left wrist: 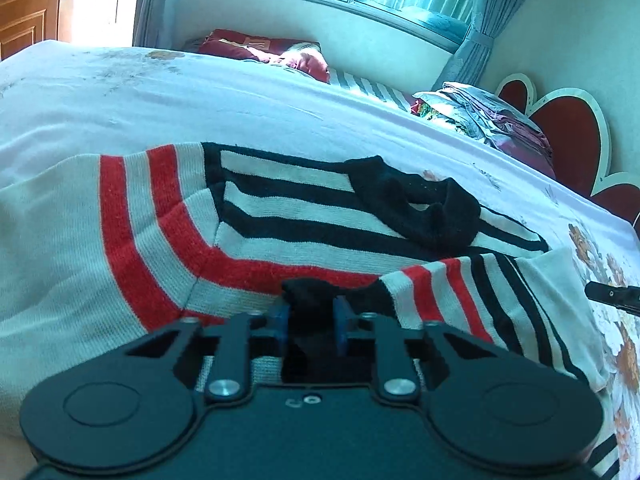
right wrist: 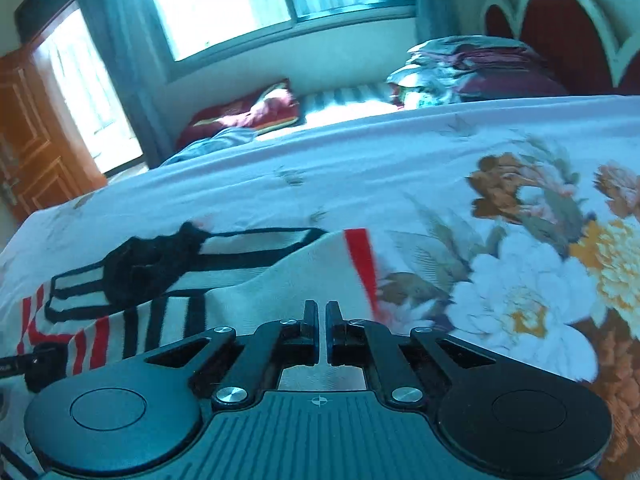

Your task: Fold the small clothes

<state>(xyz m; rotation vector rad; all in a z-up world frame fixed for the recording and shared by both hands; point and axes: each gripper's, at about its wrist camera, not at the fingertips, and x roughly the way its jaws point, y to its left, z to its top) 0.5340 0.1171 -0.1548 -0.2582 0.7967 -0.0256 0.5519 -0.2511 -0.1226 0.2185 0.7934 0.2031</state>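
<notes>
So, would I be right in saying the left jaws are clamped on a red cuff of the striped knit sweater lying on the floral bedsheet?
Not quite: the left wrist view shows the left gripper clamped on a black cuff, not a red one, of the striped knit sweater lying on the floral bedsheet.

Bed: wide mattress under a white floral-printed sheet [right wrist: 400, 168]
Headboard: dark red heart-shaped panels with cream borders [left wrist: 568, 128]
Window: bright aluminium-framed sliding window [right wrist: 224, 4], pale blue curtains [left wrist: 472, 40]
Door: brown panelled wooden door [right wrist: 28, 128]
Wall: plain cream
</notes>
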